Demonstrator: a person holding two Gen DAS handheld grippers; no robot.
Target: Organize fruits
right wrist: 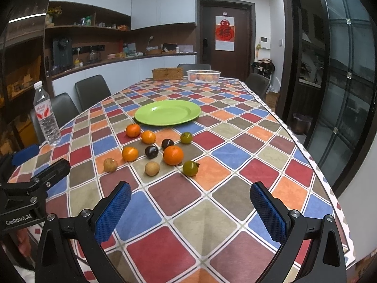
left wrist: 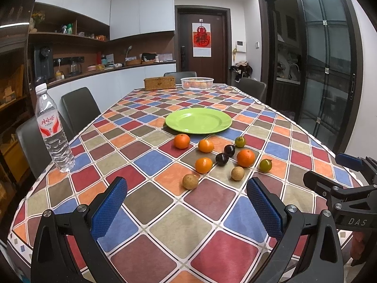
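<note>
Both the left gripper and the right gripper hover wide open above the checkered tablecloth, gripping nothing. Ahead, the fruits lie loose just before the bare green plate: four mandarins, two dark plums, two greenish fruits, possibly unripe tomatoes, and two brown longans. A water bottle stands at the table's left edge.
</note>
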